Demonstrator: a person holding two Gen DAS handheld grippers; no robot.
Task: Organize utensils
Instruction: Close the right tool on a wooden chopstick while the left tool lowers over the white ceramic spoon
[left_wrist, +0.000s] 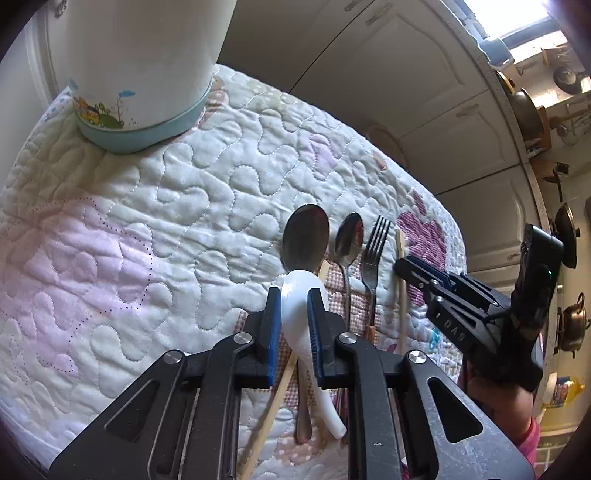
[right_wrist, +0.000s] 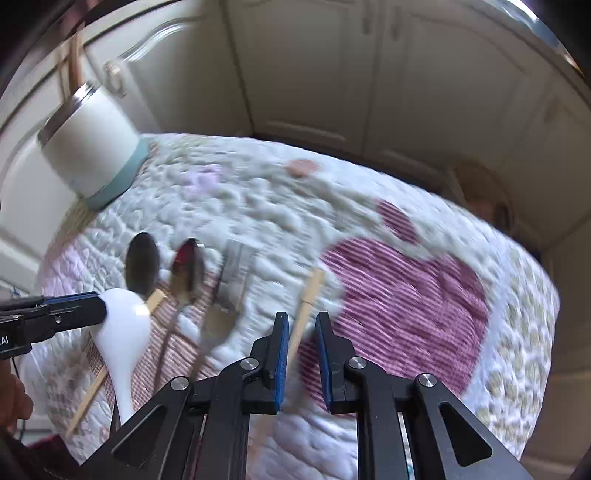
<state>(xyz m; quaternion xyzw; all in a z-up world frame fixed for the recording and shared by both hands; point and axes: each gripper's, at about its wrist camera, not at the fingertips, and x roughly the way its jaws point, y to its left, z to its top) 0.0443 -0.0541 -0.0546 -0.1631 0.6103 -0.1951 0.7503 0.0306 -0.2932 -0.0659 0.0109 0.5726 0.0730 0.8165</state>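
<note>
My left gripper (left_wrist: 292, 295) is shut on a white ceramic spoon (left_wrist: 301, 295), lifted above the quilt; the spoon also shows in the right wrist view (right_wrist: 123, 325). Under it lie a large metal spoon (left_wrist: 306, 236), a smaller metal spoon (left_wrist: 349, 236), a fork (left_wrist: 373, 247) and two wooden chopsticks (left_wrist: 400, 266), one (left_wrist: 273, 402) partly under the white spoon. My right gripper (right_wrist: 302, 321) is open over the right chopstick (right_wrist: 309, 295), its fingers either side of it. A white utensil cup (left_wrist: 136, 66) with a blue base stands at the far left, also in the right wrist view (right_wrist: 92, 147).
A quilted cloth (left_wrist: 129, 229) with pink patches covers the table. White cabinet doors (left_wrist: 424, 85) stand behind it. Pots and pans hang on the far right wall (left_wrist: 565, 236). The cup holds chopsticks (right_wrist: 74, 62). The right wrist view is motion-blurred.
</note>
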